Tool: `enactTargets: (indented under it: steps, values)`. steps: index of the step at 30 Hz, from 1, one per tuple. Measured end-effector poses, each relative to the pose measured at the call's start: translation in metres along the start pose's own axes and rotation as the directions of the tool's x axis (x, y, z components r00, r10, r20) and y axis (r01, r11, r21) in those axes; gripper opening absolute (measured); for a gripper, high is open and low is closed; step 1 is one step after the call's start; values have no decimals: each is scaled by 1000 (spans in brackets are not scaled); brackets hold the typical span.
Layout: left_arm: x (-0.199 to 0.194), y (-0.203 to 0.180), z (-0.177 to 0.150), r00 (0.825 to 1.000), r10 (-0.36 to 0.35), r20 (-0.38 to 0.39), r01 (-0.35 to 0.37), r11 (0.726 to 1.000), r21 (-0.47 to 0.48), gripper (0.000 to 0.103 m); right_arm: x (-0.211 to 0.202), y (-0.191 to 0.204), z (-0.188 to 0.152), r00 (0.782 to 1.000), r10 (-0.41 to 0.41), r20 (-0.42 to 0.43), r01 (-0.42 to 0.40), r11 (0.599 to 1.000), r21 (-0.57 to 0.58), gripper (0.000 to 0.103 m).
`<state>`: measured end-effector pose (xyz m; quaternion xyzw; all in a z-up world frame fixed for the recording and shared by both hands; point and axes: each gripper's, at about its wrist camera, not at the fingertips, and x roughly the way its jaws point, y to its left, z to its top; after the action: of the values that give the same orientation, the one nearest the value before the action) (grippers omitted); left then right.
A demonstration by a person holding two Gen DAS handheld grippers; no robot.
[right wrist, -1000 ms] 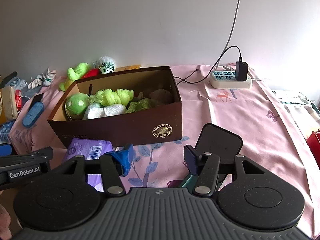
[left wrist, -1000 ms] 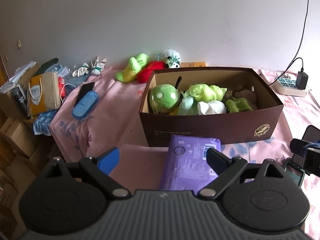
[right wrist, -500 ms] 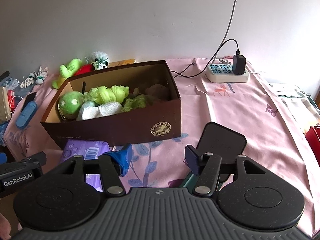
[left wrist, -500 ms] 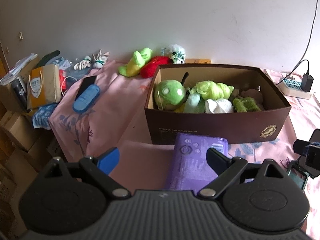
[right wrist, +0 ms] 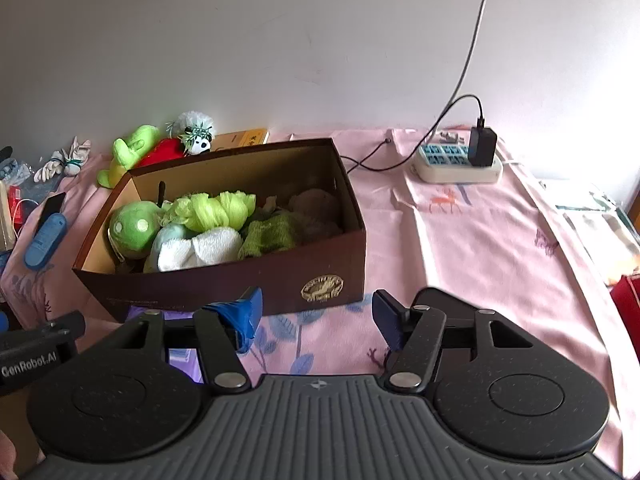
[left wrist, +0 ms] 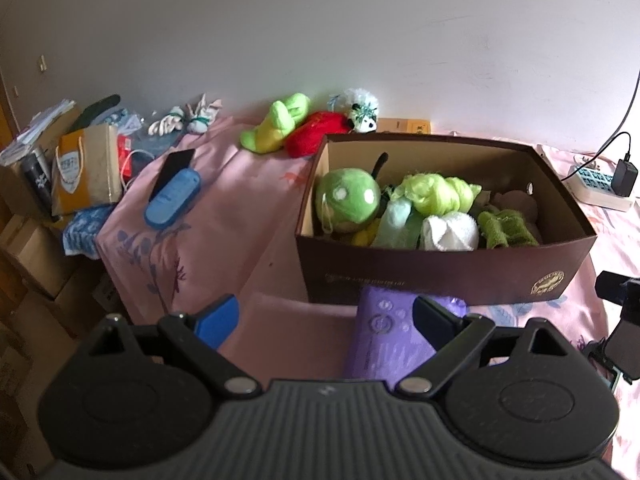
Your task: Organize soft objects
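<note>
The left gripper (left wrist: 326, 320) and the right gripper (right wrist: 316, 316) both hover with fingers spread apart, holding nothing, just short of the brown box (right wrist: 224, 284) on the pink-clothed bed (right wrist: 480, 240). The box holds a round green plush (left wrist: 347, 200), a white towel roll (left wrist: 450, 231) and other soft pieces. 3 plush toys (left wrist: 304, 126) lie behind it by the bed's far edge. A purple pack (left wrist: 384, 340) lies against the box's front wall.

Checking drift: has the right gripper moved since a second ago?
Yes. The right gripper has advanced toward the box, which now looms larger and nearer its fingertips.
</note>
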<state>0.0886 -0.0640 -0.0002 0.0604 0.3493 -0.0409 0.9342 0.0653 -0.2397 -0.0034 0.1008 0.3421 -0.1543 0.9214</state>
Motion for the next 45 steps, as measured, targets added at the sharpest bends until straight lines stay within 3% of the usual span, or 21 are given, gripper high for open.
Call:
enactTargets:
  steps: [9,13,22,37,45]
  values:
    - [-2,-19,44,997,-12,76,8,999,47,94,-6,3,30,997,10,71,-9,1000,-19,48]
    - [-3,-24,53,996,1,94,-4,999,39,94,0,1,31,998,21,63,-21,1000,0,48]
    - [7,-26,47,995,30,100,-33,999,32,94,9,-1,22,998,-7,56,6,1000,18,48]
    - [17,-15,35,998,8,69,-9,1000,22,94,6,12,19,996,-7,92,8,1000,-17,48]
    - [14,-7,32,998,1,69,-2,1000,4,94,7,13,16,998,8,64,-7,1000,-13,48]
